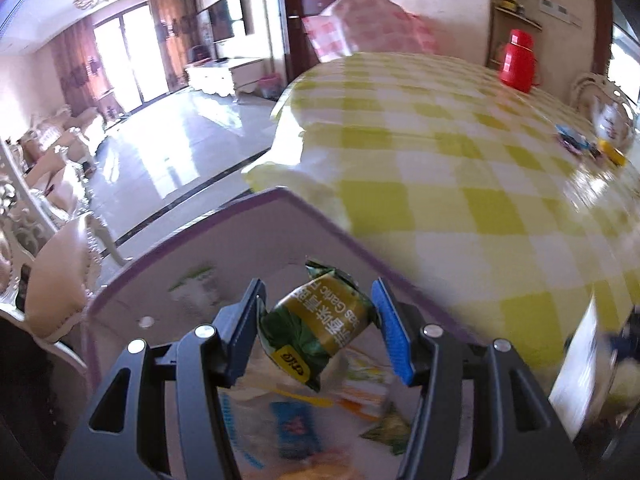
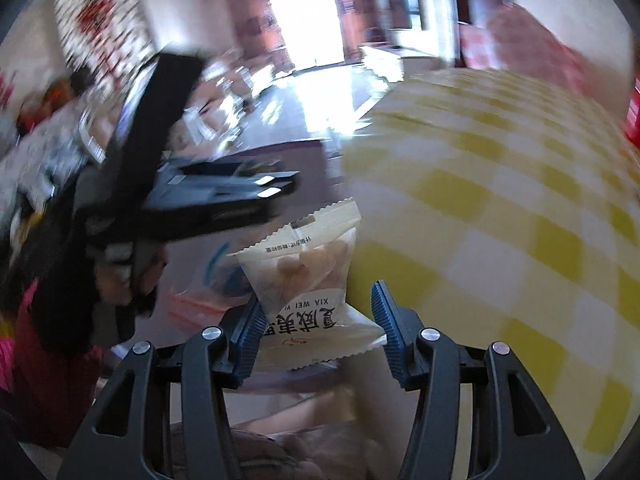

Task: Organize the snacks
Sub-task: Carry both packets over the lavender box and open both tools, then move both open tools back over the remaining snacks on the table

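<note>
Left tool (image 1: 318, 322): blue pads closed on a green-and-gold snack packet (image 1: 316, 330), held above a white box with a purple rim (image 1: 256, 200) that holds other blurred packets.
Right tool (image 2: 318, 324): pads pinching a white snack pouch (image 2: 308, 280), which stands up between them.
Tabletop (image 1: 460, 160): yellow-checked cloth; red flask (image 1: 517, 60) at its far side.
</note>
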`<state>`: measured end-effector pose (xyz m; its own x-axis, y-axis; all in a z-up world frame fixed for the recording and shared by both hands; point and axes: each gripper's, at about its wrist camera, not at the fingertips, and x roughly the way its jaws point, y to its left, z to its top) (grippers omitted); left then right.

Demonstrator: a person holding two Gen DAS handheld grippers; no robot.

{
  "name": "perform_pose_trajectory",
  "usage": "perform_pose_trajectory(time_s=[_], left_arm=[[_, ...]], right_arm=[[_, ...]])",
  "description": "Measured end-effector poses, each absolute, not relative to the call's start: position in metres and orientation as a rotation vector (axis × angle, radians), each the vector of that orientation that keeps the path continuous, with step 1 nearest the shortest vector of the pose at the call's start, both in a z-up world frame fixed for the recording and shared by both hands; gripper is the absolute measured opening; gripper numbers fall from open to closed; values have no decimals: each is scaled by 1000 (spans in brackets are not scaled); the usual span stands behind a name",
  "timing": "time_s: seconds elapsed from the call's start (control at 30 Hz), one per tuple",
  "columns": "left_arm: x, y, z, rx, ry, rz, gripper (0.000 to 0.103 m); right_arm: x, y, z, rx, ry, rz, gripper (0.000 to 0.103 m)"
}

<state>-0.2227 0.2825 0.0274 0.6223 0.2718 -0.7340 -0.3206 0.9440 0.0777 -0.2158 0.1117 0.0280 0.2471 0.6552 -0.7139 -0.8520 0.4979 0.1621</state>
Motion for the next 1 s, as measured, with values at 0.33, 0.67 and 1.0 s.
perform_pose_trajectory(time_s=[0.33, 0.67, 1.0], left_arm=[[-245, 331, 45, -198, 764, 496, 100], [-214, 254, 22, -266, 852, 201, 101], [-120, 87, 41, -193, 877, -207, 101]], right_arm=[[-207, 106, 20, -136, 843, 1059, 75], [-151, -49, 32, 185, 841, 753, 83], [-109, -169, 26, 317, 787, 375, 87]])
